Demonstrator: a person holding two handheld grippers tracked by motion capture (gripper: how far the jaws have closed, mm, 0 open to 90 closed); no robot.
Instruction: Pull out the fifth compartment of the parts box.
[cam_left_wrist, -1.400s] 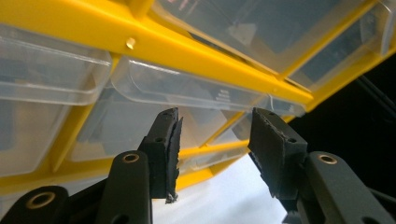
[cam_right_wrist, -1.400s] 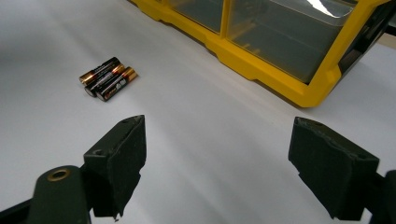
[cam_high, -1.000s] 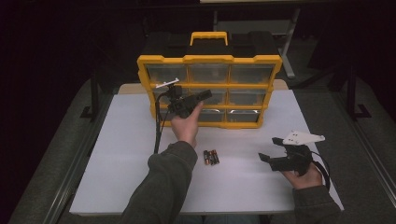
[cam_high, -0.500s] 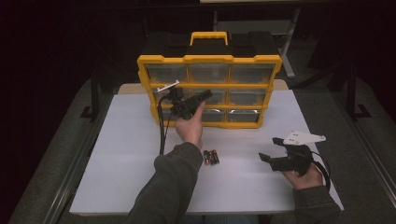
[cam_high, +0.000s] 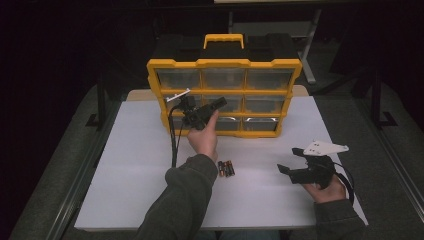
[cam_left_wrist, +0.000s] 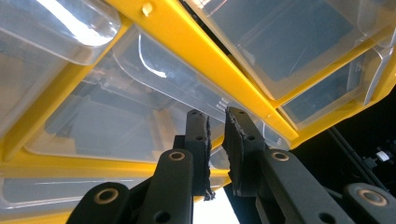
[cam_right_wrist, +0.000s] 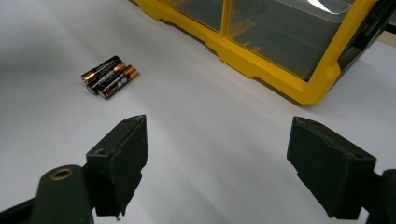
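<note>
Left gripper (cam_left_wrist: 215, 116) jaws had just closed on the clear drawer (cam_left_wrist: 140, 116) lip at frame centre of the yellow organizer (cam_high: 224, 64), right gripper (cam_right_wrist: 219, 149) sat wide apart below batteries (cam_right_wrist: 108, 75); best pull straight, keeping the pinch square.

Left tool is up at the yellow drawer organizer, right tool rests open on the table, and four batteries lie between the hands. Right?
Not quite: there are three batteries, not four, as the right gripper view shows. The rest holds: the left tool is at the yellow drawer organizer, and the right tool is open.
</note>
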